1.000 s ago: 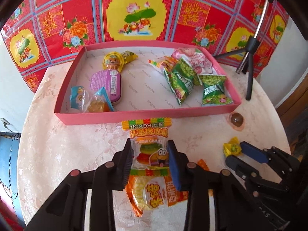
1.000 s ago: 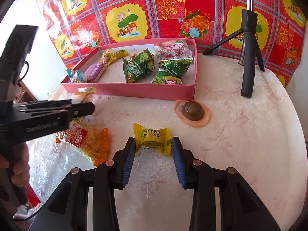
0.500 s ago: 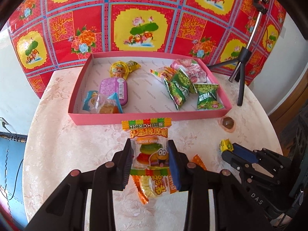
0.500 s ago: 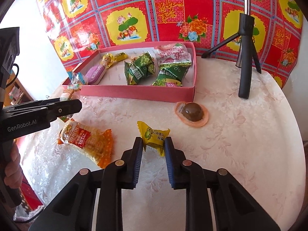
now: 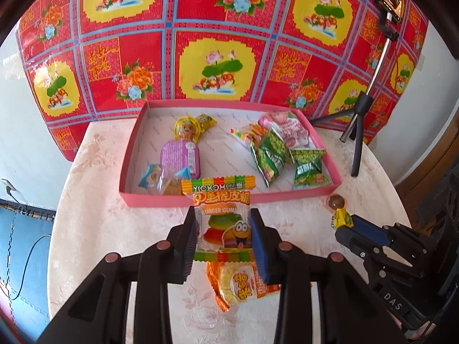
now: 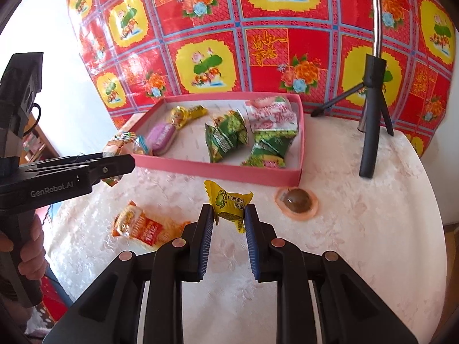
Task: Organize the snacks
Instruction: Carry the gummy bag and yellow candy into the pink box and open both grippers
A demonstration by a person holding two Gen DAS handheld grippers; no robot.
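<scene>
Both tongs are closed on a snack, and both are raised above the round table with the pale flowered cloth. Left gripper holds between its blue pads a clear burger gummy packet with a striped rainbow top edge; the packet stands upright in front of the near wall of the shallow pink cardboard tray. Right gripper pinches a small yellow candy wrapper with a green lime picture, also in front of the near wall of the tray, toward its right end.

Inside the tray, on its left side, lie a purple rounded tin, a yellow round candy with a cartoon face and a small blue-edged clear packet. On its right side lie several green pea snack bags and a pink and white bag.

Outside the tray, an orange crinkled snack bag lies on the cloth in front of the near wall, and a brown jelly cup with an orange rim sits just beside the near right corner. A black tripod stands to the right of the tray.
</scene>
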